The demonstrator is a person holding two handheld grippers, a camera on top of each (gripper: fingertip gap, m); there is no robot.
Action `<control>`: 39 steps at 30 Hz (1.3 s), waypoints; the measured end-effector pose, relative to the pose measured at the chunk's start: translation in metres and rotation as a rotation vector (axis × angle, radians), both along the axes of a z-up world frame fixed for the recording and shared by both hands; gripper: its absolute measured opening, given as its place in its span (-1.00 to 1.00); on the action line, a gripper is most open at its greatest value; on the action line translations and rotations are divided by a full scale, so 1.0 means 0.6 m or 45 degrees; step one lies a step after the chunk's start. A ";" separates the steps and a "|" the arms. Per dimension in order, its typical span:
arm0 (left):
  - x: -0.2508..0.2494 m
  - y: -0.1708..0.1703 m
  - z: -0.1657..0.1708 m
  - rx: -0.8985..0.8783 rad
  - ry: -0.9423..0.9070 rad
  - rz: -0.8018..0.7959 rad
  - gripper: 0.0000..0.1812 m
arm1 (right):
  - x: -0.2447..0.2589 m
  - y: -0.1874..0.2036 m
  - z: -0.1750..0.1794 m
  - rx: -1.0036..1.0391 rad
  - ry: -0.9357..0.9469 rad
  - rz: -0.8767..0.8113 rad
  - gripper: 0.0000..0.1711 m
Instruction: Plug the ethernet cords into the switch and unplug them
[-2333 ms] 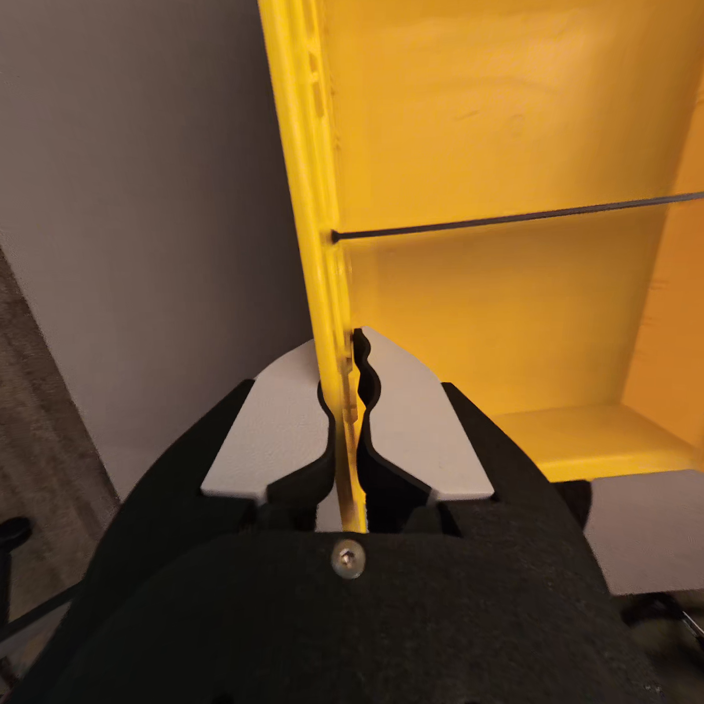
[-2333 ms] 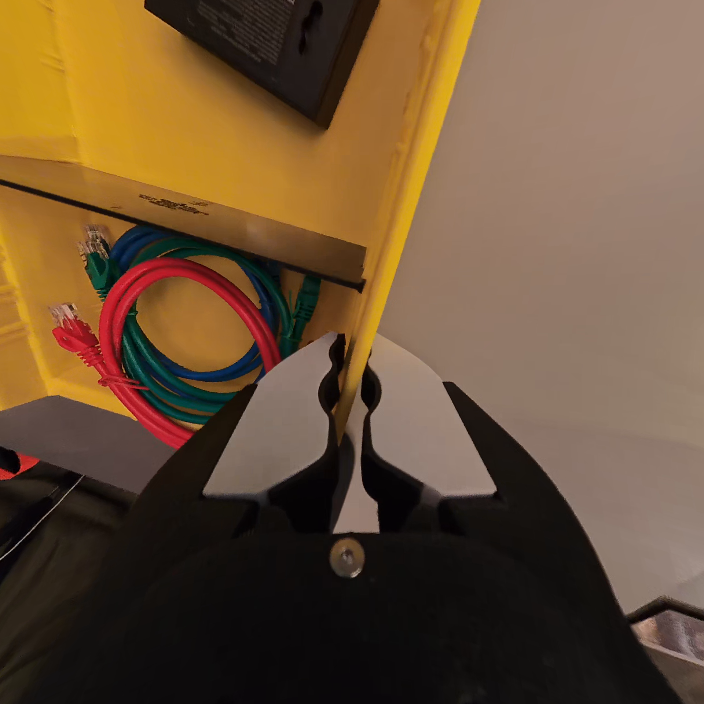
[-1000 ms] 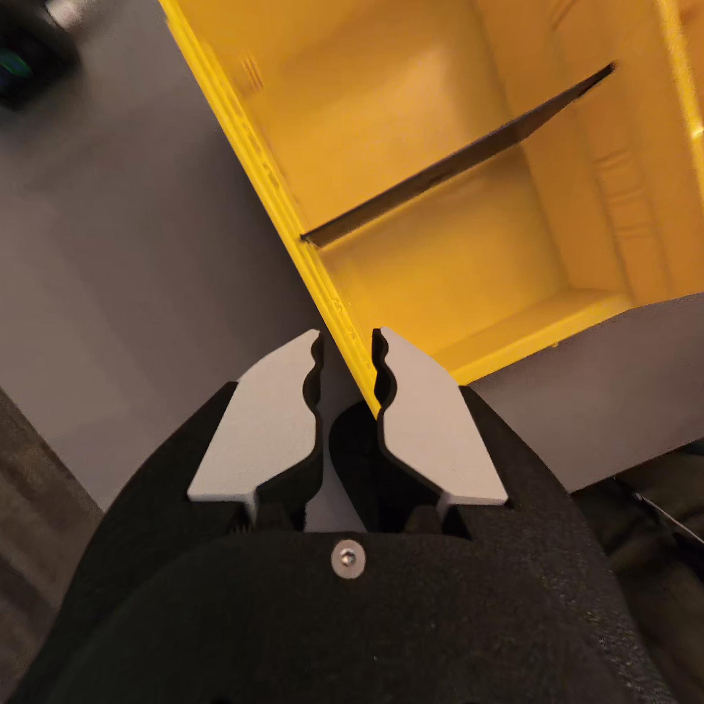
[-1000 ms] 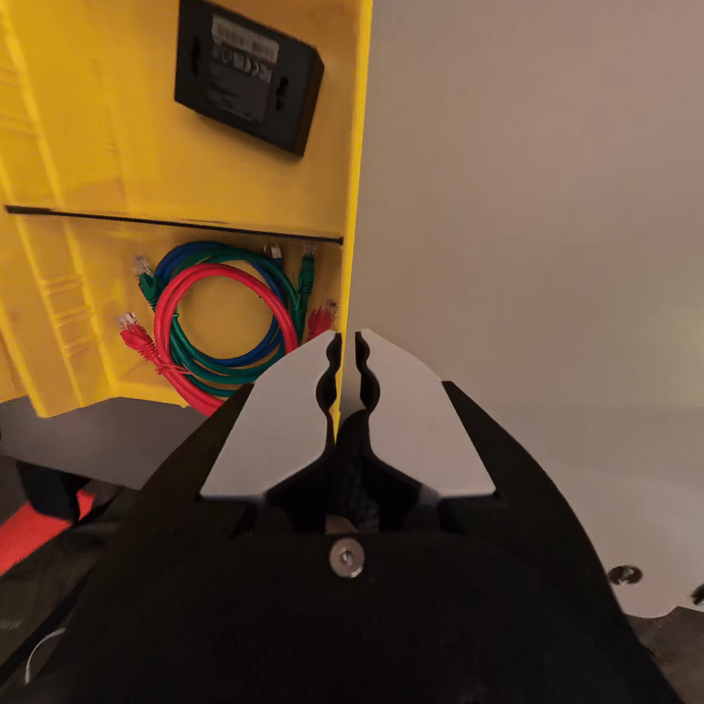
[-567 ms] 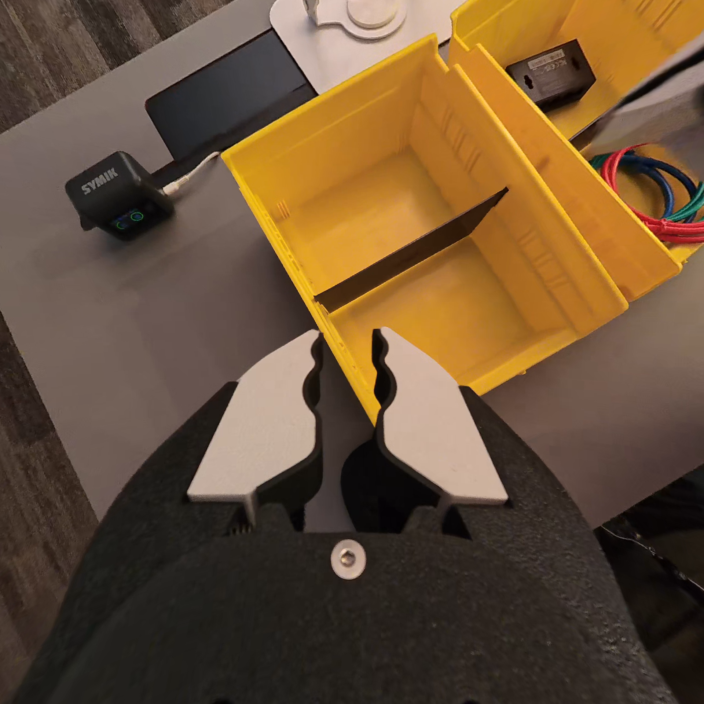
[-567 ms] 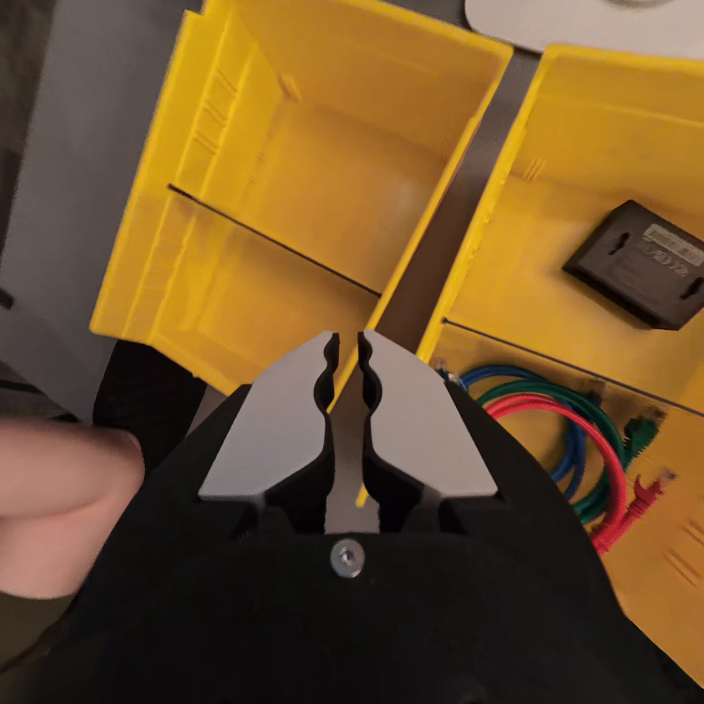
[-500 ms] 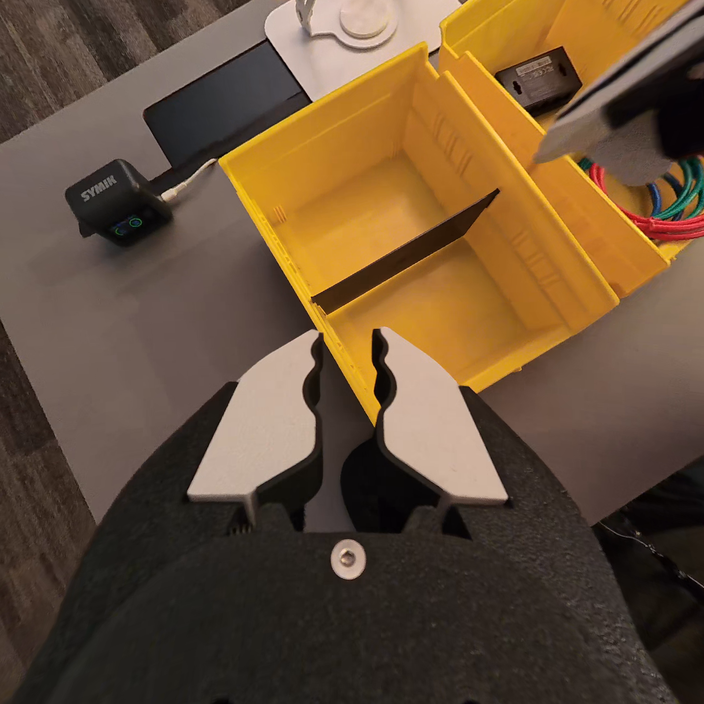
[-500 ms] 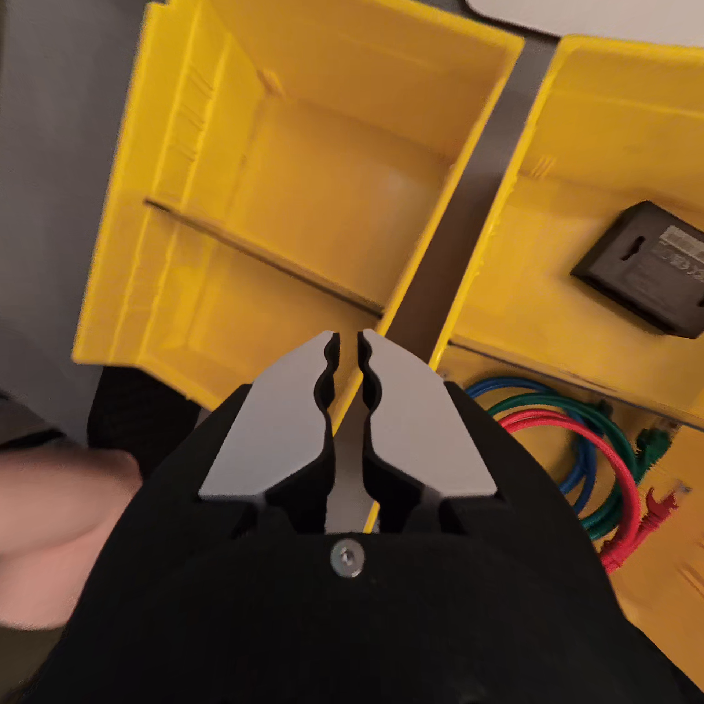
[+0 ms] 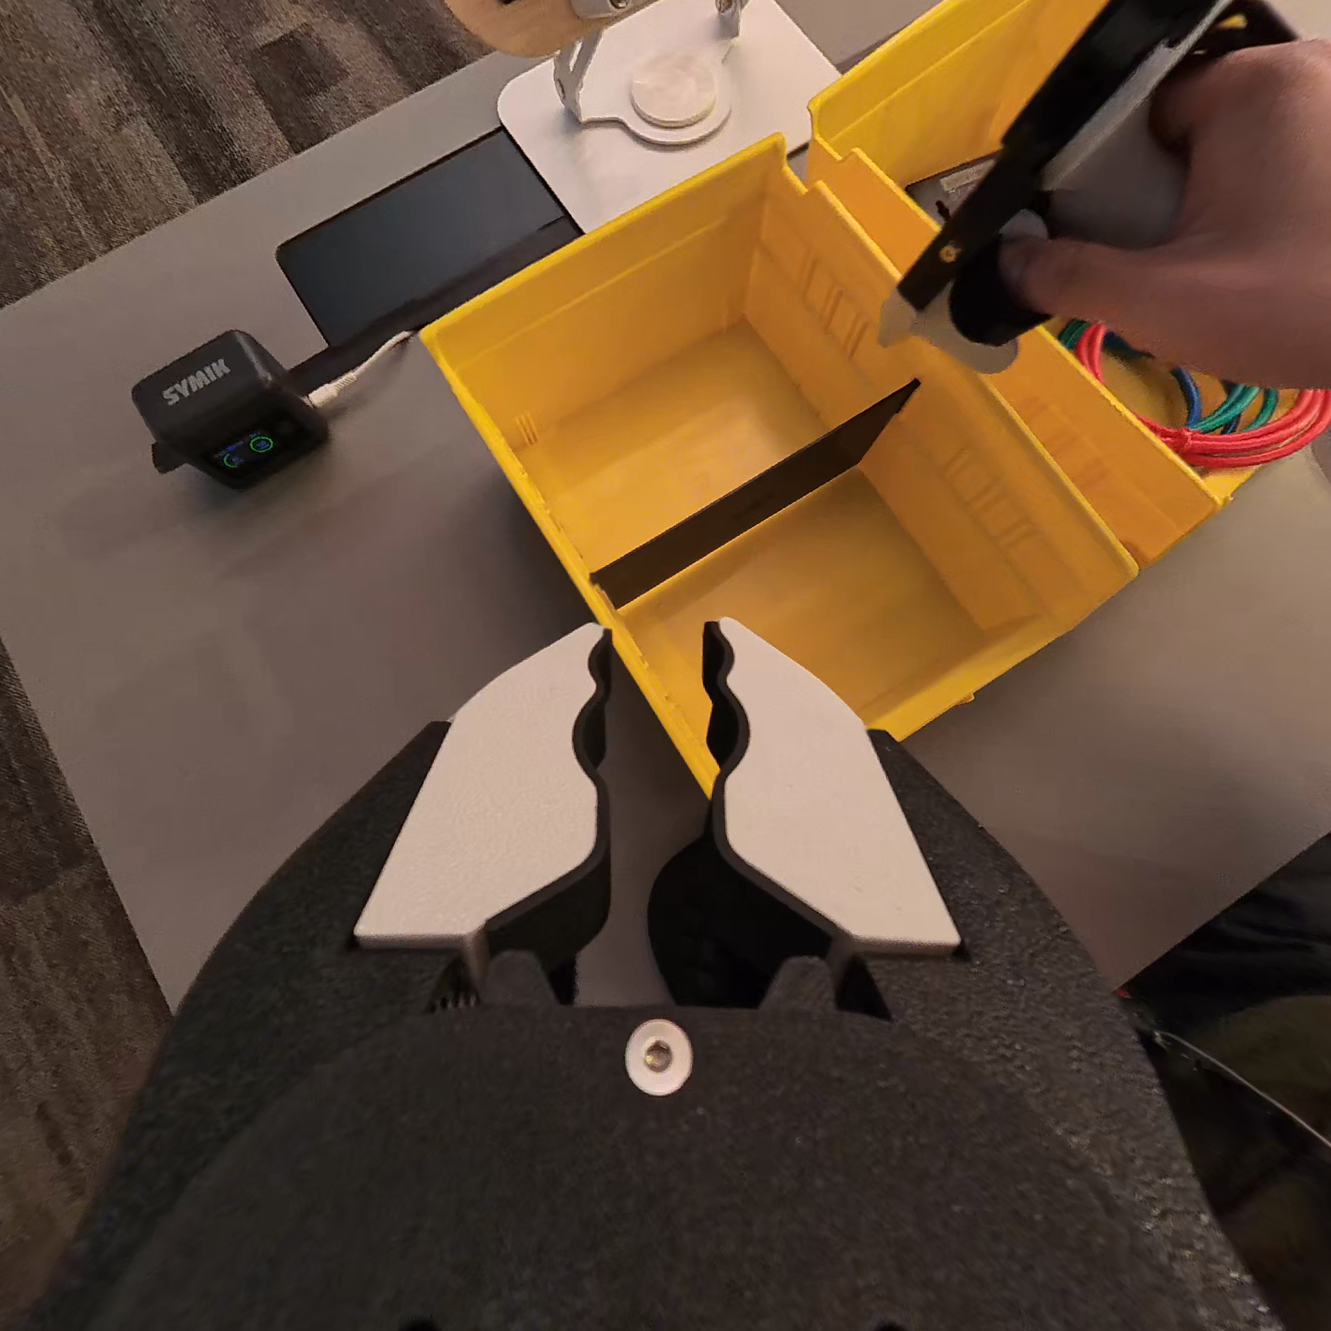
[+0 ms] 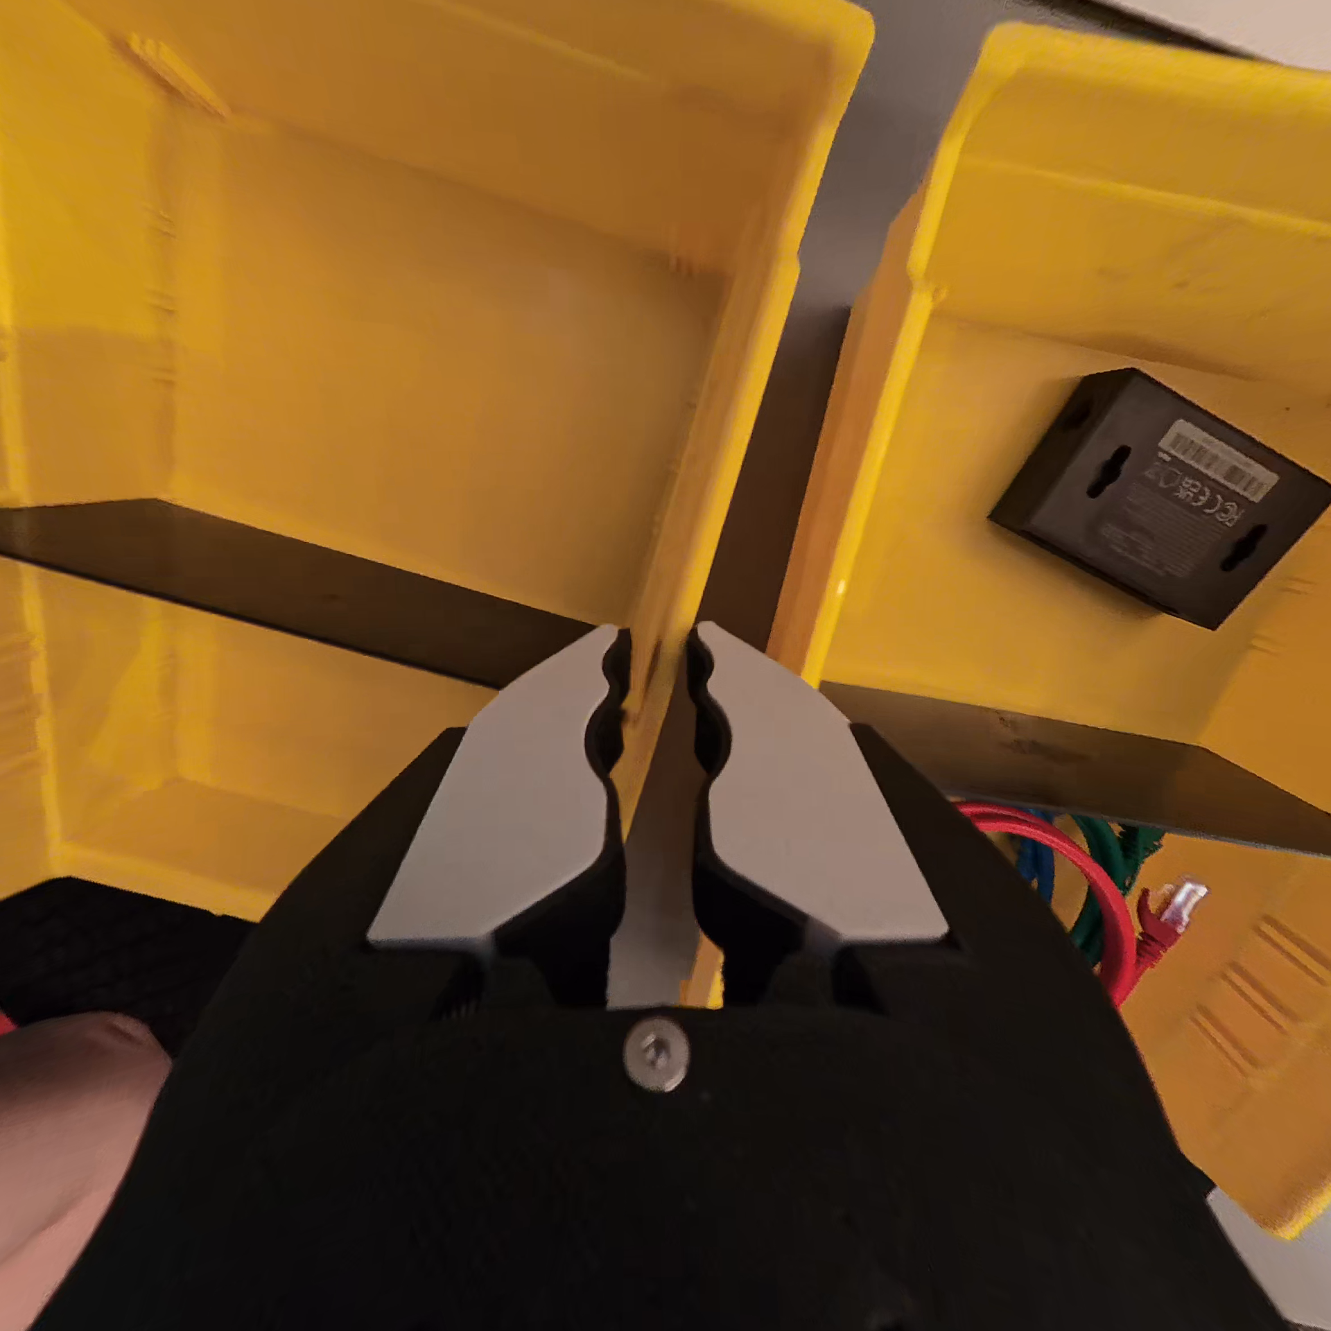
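The black switch (image 10: pixel 1159 497) lies label side up in the far compartment of the right yellow bin (image 10: pixel 1008 216). Coiled red, green and blue ethernet cords (image 10: pixel 1080 886) lie in its near compartment, behind a black divider; they also show in the left wrist view (image 9: pixel 1239 425). My right gripper (image 10: pixel 659 634) is narrowly open and empty, and hovers over the right wall of the empty left bin (image 10: pixel 360 324). My left gripper (image 9: pixel 659 630) is open and empty, above that bin's near left corner (image 9: pixel 648 684). The right gripper (image 9: pixel 907 324), held by a hand, hides most of the switch in the left wrist view.
Both bins stand side by side on a grey table (image 9: pixel 252 648). At the far left are a small black device with a lit display (image 9: pixel 230 410) and a dark flat pad (image 9: pixel 418 238). A white stand base (image 9: pixel 648 93) is behind the bins. Carpet floor (image 9: pixel 43 864) lies left. My right fingertips sit around 25 centimetres from my left ones.
My left gripper has pulled back and up from the left bin. My right gripper has swung left from the right bin's outer rim to the walls between the bins, then closer.
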State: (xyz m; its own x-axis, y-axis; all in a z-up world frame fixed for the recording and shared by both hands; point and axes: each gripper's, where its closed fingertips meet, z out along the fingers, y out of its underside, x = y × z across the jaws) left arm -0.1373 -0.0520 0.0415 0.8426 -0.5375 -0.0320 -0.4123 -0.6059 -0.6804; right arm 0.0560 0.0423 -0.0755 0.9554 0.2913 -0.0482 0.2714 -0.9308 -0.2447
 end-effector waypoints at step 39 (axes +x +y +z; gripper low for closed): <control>-0.007 0.011 0.038 0.178 0.158 0.165 -0.78 | -0.034 -0.003 0.012 -0.376 0.086 -0.029 -0.91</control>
State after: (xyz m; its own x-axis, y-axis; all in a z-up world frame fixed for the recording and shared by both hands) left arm -0.1417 -0.0457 0.0641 0.8893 -0.4082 -0.2062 -0.4229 -0.5625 -0.7105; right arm 0.0353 0.0407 -0.0685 0.9534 0.2337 -0.1909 0.2419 -0.9701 0.0206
